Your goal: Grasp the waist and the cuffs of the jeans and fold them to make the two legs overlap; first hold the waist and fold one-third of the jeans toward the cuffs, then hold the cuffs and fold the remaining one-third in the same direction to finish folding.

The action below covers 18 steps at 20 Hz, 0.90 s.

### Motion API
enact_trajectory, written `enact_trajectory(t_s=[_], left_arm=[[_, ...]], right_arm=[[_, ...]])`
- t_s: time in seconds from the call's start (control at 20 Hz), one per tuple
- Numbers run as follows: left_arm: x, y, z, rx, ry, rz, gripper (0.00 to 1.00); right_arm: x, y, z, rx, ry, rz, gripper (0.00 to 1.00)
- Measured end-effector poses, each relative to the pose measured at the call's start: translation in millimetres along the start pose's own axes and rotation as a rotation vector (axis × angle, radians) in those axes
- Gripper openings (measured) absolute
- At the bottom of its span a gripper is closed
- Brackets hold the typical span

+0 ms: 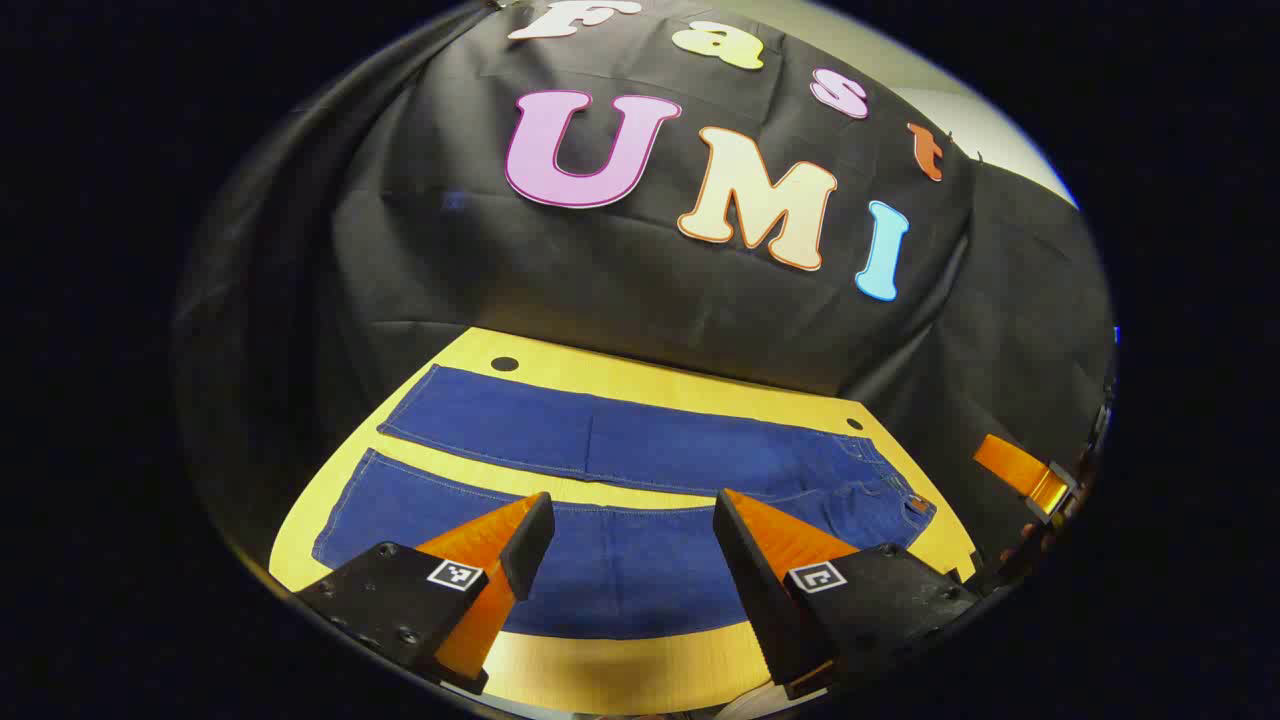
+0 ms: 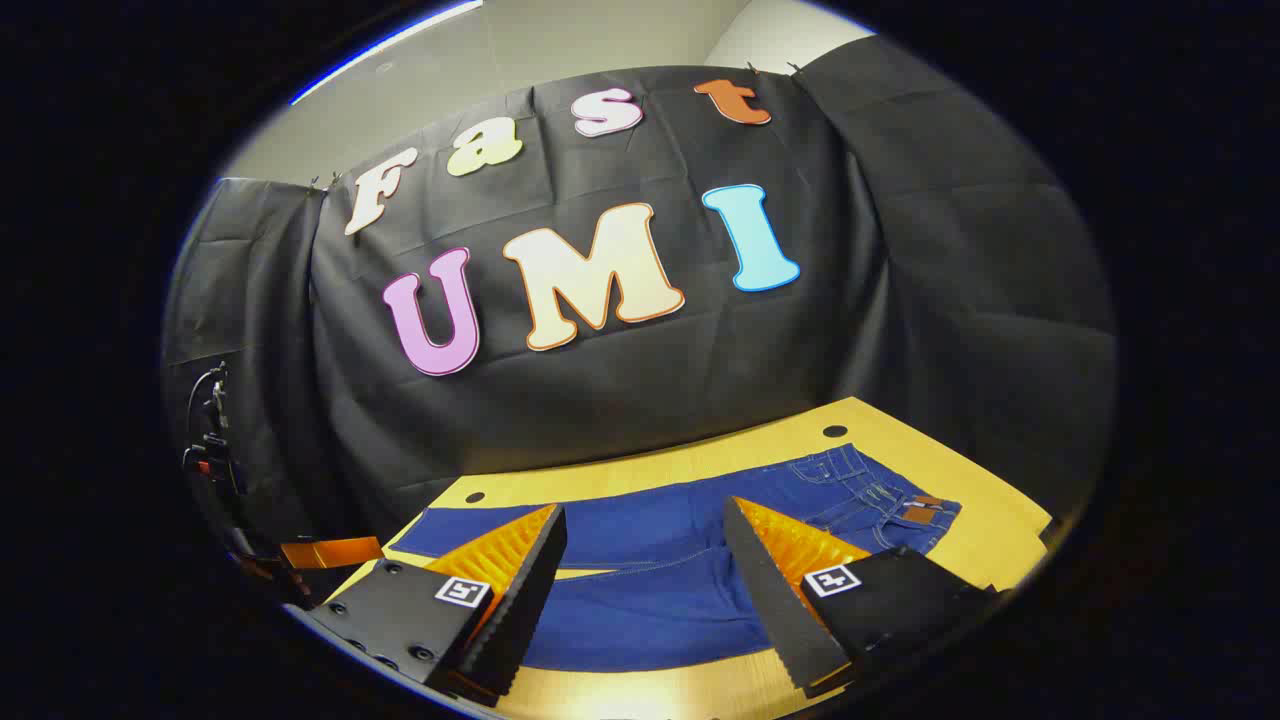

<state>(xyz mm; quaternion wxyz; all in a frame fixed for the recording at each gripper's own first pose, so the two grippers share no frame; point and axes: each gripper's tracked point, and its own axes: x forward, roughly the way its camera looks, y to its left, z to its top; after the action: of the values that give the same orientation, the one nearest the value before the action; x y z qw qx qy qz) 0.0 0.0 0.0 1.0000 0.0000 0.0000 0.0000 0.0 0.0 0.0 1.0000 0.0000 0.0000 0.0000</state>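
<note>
1. Black cloth wall behind, yellow wooden table (image 1: 640, 385) in front; jeans (image 1: 640, 450) lie flat on it, ahead of and below both tongs.
2. Jeans are spread full length, two legs side by side with a strip of table showing between them, not overlapped. Waist (image 2: 905, 505) sits off to the right of the right tongs' fingers; cuffs (image 1: 395, 430) lie to the far left of the left tongs.
3. Left gripper (image 1: 633, 525): jaws wide apart, nothing between them, hanging above the near leg, not touching the cloth as far as I can tell.
4. Right gripper (image 2: 645, 540): jaws also spread wide, holding nothing, above the near leg, waist forward-right of it.
5. Left gripper view also catches the other tongs' finger at the far right edge, past the waist end.
6. Progress: looks like nothing done yet. No leg overlap, no thirds folded. Left to do: grasp waist and cuffs, overlap legs, fold waist third, then cuff third.
</note>
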Motion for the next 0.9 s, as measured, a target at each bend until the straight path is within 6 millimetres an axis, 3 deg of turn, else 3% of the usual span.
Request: enact_trajectory(t_s=[0.35, 0.9], left_arm=[[-7, 5, -1, 0.026, -0.011, -0.029, 0.95], [-21, 51, -14, 0.05, 0.054, -0.046, 0.94]], right_arm=[[-4, -3, -3, -0.024, 0.011, -0.01, 0.98], [-8, 13, -25, -0.031, 0.044, -0.025, 0.98]])
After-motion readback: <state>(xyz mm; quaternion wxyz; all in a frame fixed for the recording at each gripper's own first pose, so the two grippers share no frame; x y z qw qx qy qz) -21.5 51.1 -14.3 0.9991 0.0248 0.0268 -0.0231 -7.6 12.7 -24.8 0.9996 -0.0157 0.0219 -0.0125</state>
